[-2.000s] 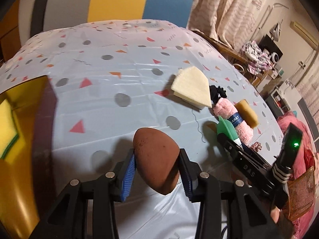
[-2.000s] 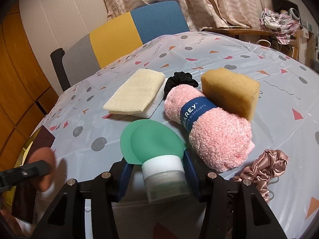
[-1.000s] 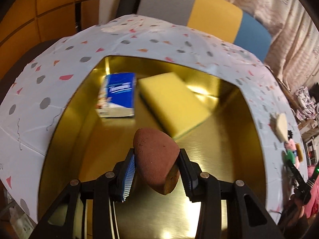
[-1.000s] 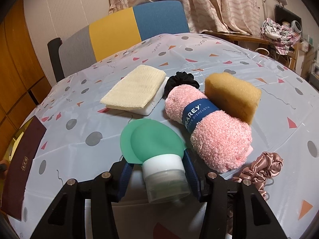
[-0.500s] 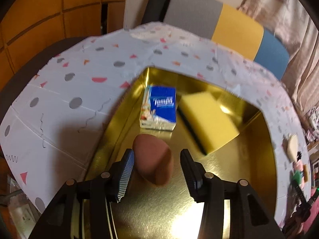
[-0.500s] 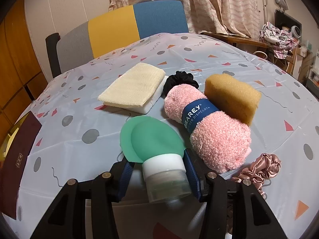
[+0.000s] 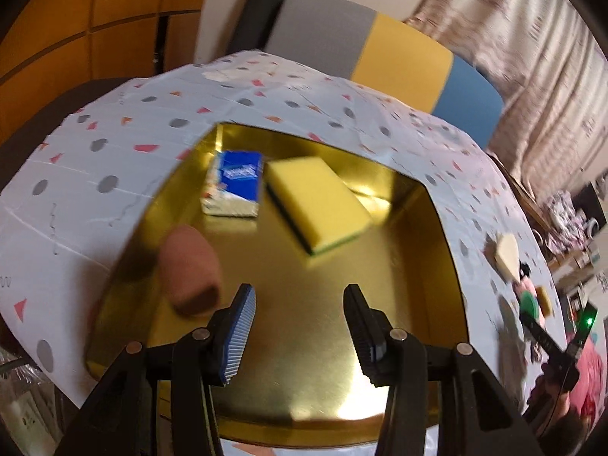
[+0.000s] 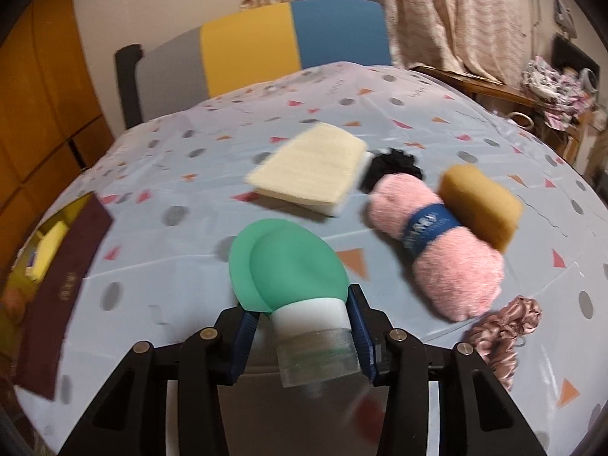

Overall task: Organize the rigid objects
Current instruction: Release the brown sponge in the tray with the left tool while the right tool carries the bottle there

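In the left wrist view my left gripper (image 7: 298,326) stands open over the gold tray (image 7: 380,285), with nothing between its fingers. The brown egg-shaped sponge (image 7: 188,268) lies in the tray, left of the left finger and apart from it. A blue tissue pack (image 7: 237,184) and a yellow sponge (image 7: 315,205) lie further back in the tray. In the right wrist view my right gripper (image 8: 302,315) is closing, and its pads press on the white cap of the green silicone bottle (image 8: 288,262) above the tablecloth.
Beyond the bottle lie a cream cloth (image 8: 307,167), a black scrunchie (image 8: 395,165), a pink towel roll (image 8: 437,243), a tan sponge (image 8: 480,199) and a pink satin scrunchie (image 8: 501,326). A maroon lid (image 8: 60,285) leans at the left. A colour-block chair (image 8: 258,41) stands behind the table.
My left gripper opened and let go of the brown sponge, which now lies in the tray, and it has drawn back. My right gripper kept the green bottle and rose a little.
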A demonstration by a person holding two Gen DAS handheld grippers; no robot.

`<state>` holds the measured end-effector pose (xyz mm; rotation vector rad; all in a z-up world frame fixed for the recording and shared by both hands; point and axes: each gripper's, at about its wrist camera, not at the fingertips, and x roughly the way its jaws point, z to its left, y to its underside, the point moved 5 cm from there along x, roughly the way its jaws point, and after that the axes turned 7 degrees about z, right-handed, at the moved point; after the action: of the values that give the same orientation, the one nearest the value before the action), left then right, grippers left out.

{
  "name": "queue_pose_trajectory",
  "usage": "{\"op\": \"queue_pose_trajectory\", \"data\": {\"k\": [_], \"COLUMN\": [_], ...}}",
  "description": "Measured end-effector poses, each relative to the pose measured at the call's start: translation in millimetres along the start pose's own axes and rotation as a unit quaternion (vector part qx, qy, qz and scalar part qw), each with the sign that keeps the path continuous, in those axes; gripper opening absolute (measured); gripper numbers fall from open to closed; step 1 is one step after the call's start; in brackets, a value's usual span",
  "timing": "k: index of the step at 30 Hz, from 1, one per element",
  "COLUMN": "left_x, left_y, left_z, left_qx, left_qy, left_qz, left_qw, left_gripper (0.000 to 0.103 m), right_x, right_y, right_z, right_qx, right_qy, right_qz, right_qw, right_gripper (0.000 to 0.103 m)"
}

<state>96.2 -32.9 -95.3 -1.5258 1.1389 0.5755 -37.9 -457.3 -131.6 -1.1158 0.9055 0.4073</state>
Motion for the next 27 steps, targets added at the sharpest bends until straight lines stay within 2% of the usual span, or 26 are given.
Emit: {"op": "queue_pose_trajectory", "data": {"k": [5, 10, 14, 20, 27], "left_x": [5, 1, 0, -9, -25], "left_y": [10, 17, 20, 21, 16], "left_z": [-15, -27, -25, -16, 9], "left_qx": [0.019, 0.043, 0.042, 0.033, 0.005], "left_qy": [0.012, 0.011, 0.022, 0.022, 0.021], "left_qz": [0.012, 0.002, 0.003, -0.008, -0.027], "left_qw": [0.9997, 0.999, 0.9989, 0.9992, 0.9994], "left_gripper": [0.049, 0.049, 0.049, 0.049, 0.049], "right_x": [-13, -19, -28, -32, -2], "right_y": [-3, -4, -10, -25, -39], "right_z": [39, 83, 127, 214, 297], "right_qx": [-0.019, -0.042, -0.075, -0.15, -0.232], "right_qy": [-0.039, -0.073, -0.104, -0.143, -0.143], "right_qz": [-0.001, 0.005, 0.001, 0.004, 0.035], "right_qw": [0.999, 0.996, 0.992, 0.978, 0.962], "right_gripper": [0.046, 0.046, 0.046, 0.046, 0.046]}}
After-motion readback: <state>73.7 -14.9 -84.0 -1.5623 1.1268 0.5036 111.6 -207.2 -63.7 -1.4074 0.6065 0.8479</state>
